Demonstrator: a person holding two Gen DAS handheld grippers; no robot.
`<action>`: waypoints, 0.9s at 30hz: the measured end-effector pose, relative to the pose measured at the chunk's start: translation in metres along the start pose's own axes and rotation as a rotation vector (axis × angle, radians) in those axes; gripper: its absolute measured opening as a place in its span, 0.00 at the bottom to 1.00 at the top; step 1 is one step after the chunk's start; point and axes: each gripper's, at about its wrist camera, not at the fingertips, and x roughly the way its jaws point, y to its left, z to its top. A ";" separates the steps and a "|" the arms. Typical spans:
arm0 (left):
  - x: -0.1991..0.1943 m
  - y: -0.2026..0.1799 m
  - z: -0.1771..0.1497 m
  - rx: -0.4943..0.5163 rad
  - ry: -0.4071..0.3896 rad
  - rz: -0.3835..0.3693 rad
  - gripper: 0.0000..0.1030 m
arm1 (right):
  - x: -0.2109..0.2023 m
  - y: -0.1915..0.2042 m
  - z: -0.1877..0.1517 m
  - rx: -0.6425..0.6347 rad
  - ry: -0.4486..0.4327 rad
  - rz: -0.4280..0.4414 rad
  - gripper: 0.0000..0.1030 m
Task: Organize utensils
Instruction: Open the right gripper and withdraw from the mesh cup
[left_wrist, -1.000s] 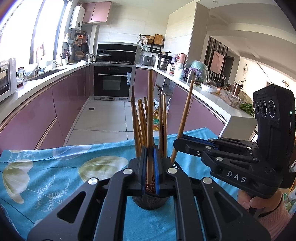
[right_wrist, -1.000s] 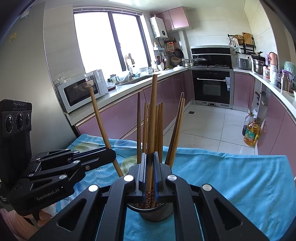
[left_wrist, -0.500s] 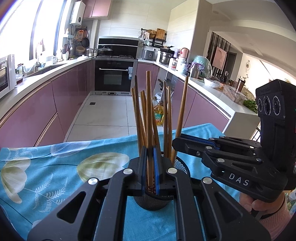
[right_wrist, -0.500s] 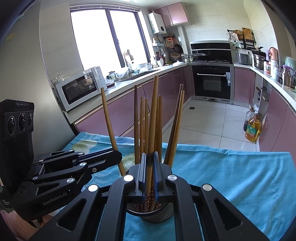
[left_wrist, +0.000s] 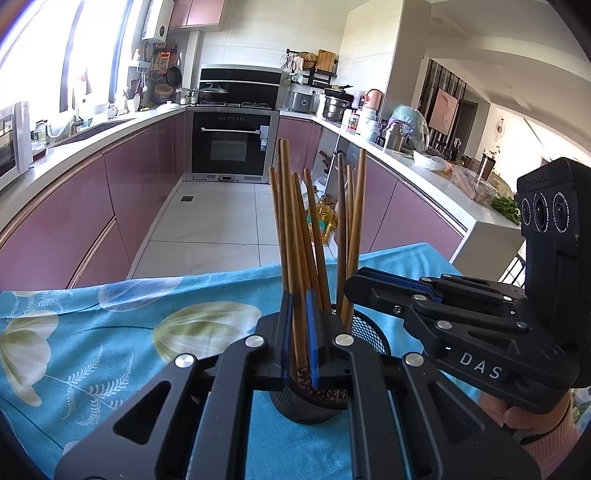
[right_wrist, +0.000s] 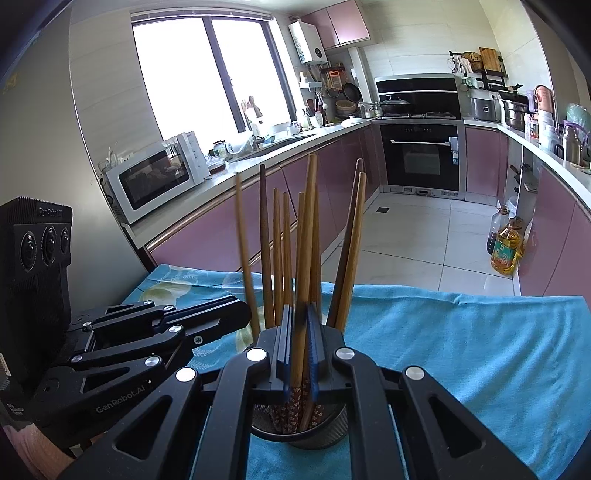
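Two grippers are working over one black mesh holder (left_wrist: 369, 332), which is standing on a blue flowered cloth (left_wrist: 110, 332) at about 6 o'clock in both wrist views. Roughly ten wooden chopsticks (right_wrist: 277, 251) are standing in the holder, fanning upward toward 12 o'clock; the exact count is hard to settle where they overlap.

The left gripper (left_wrist: 299, 339) is pinching one chopstick (left_wrist: 290, 240) between its blue pads, jaws pressed nearly together, the patterned lower end dipping into the holder. The right gripper (right_wrist: 300, 354) is likewise pinching a single chopstick (right_wrist: 308, 240), whose patterned tip is sitting inside the holder's rim (right_wrist: 332, 435).

In the left view the right gripper (left_wrist: 354, 286) is reaching in from 3 o'clock, a hand (left_wrist: 532, 421) gripping its handle. In the right view the left gripper (right_wrist: 243, 314) is coming in from 9 o'clock.
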 end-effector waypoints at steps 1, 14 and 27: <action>0.001 0.000 -0.001 0.001 0.002 0.002 0.08 | 0.000 0.000 0.000 -0.001 0.000 0.000 0.07; -0.006 0.004 -0.012 0.000 -0.003 0.017 0.19 | -0.010 0.003 -0.009 -0.012 -0.018 -0.028 0.21; -0.058 0.009 -0.051 -0.002 -0.126 0.136 0.79 | -0.049 0.016 -0.047 -0.065 -0.118 -0.126 0.74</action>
